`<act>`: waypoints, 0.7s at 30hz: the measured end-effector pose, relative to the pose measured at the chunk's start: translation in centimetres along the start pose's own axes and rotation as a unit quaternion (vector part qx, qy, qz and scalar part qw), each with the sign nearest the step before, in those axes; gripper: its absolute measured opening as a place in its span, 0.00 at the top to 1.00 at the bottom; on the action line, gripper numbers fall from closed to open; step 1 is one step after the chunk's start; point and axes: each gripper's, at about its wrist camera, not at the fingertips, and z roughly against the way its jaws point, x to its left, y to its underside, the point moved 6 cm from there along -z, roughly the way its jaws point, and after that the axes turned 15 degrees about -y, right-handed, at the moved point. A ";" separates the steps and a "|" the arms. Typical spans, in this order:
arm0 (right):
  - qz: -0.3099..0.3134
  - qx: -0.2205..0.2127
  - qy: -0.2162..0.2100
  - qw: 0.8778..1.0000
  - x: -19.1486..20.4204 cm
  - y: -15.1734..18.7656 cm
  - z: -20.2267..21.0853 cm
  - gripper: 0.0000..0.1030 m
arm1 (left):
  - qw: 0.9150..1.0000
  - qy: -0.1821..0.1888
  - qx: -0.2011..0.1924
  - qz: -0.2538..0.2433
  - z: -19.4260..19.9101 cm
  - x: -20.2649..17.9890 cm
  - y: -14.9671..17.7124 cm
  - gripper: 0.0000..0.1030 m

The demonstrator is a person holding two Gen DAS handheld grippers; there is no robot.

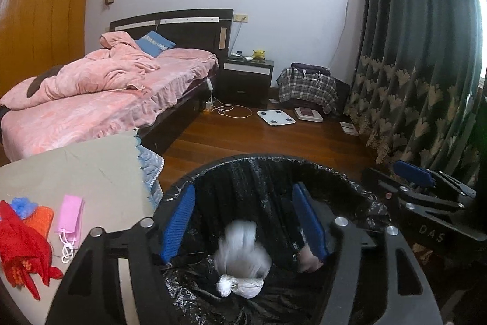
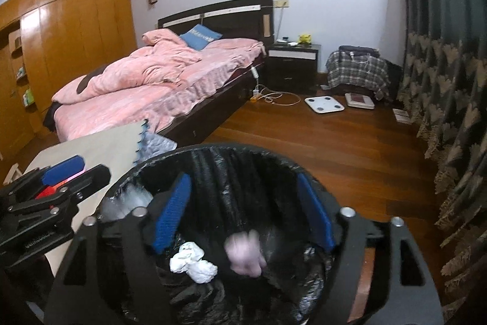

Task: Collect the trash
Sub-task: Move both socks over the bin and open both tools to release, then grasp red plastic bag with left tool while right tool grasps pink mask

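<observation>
On the table [image 1: 91, 172] at far left lie the pink mask [image 1: 71, 213] and red cloth [image 1: 21, 245], left of and level with the left gripper [image 1: 243, 224], the nearer one. Its jaws gape empty over the bin [image 1: 274, 160]; a white wad [image 1: 242, 252] drops blurred below. The right gripper [image 2: 243, 212] likewise stands wide, a pinkish wad [image 2: 245, 253] falling beneath
</observation>
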 end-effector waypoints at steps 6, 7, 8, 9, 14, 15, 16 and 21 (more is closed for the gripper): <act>-0.006 -0.013 -0.004 1.000 0.2 -0.3 0.4 0.06 | 0.999 -0.031 -0.012 0.008 1.0 2.0 -0.1 0.21; -0.005 -0.011 -0.005 1.000 0.5 -0.2 0.3 0.06 | 0.999 -0.037 -0.013 0.011 1.2 2.6 -0.1 0.19; -0.003 -0.009 -0.007 1.000 0.8 -0.3 0.2 0.05 | 0.999 -0.045 -0.016 0.015 1.4 3.4 -0.1 0.17; 0.000 -0.007 -0.009 1.000 1.1 -0.3 0.1 0.05 | 0.998 -0.051 -0.018 0.017 1.6 4.0 -0.1 0.16; 0.013 0.003 -0.030 0.999 4.3 -0.4 -1.2 0.05 | 0.995 -0.092 -0.030 0.026 3.2 8.1 0.2 0.11; 0.015 0.005 -0.037 0.999 5.3 -0.5 -1.6 0.05 | 0.994 -0.099 -0.030 0.029 3.5 9.1 0.3 0.11; 0.016 0.007 -0.042 0.999 6.0 -0.6 -1.9 0.05 | 0.993 -0.110 -0.031 0.033 3.9 10.3 0.5 0.11; 0.047 0.017 -0.083 0.995 11.3 -1.1 -4.0 0.05 | 0.985 -0.159 -0.034 0.049 5.4 15.1 2.0 0.11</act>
